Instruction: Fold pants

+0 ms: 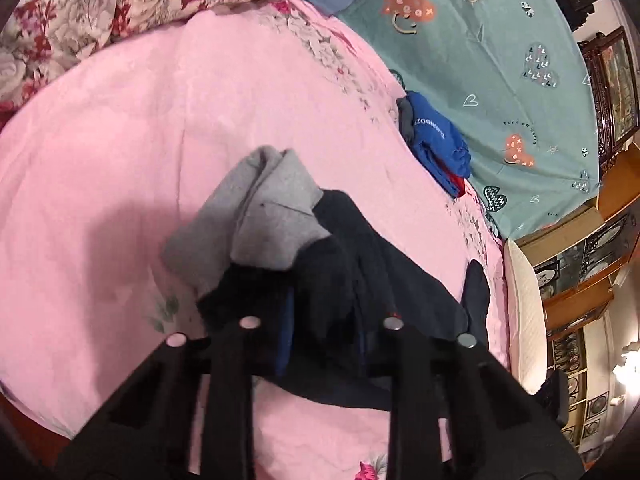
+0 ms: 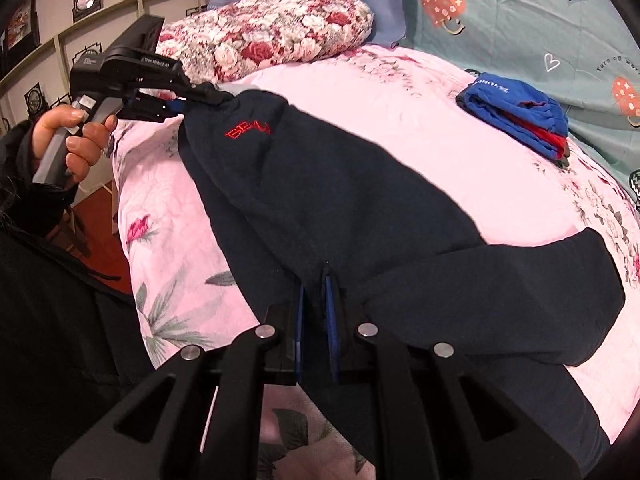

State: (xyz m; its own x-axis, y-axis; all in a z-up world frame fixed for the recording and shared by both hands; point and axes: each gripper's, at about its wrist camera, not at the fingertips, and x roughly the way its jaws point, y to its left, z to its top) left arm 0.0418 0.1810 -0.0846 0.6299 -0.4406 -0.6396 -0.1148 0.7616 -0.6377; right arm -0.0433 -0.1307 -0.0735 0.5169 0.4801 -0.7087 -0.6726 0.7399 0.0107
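Gripping a grey handle at far left, a bare hand (image 2: 66, 136) raises the left gripper (image 2: 208, 94), marked "GenRobot AI", jaws clamped on the dark pants (image 2: 320, 184). Stretched over the pink bedspread (image 2: 420, 120), red "BE…" embroidery partly readable. Clamped on their near edge, right gripper (image 2: 318, 320); folded blue clothes (image 2: 516, 110) farther right.

Left tool (image 2: 192, 98) clamped, right tool (image 2: 318, 320) clamped

Red stitched letters on the dark pants (image 2: 320, 184) begin "BE"; the rest blurs. The left gripper (image 2: 208, 94) body carries the white label "GenRobot AI". The teal sheet (image 1: 492, 60) has small words, "Turn off worry", and the blue garment (image 1: 436, 140) shows white lettering that cannot be read.
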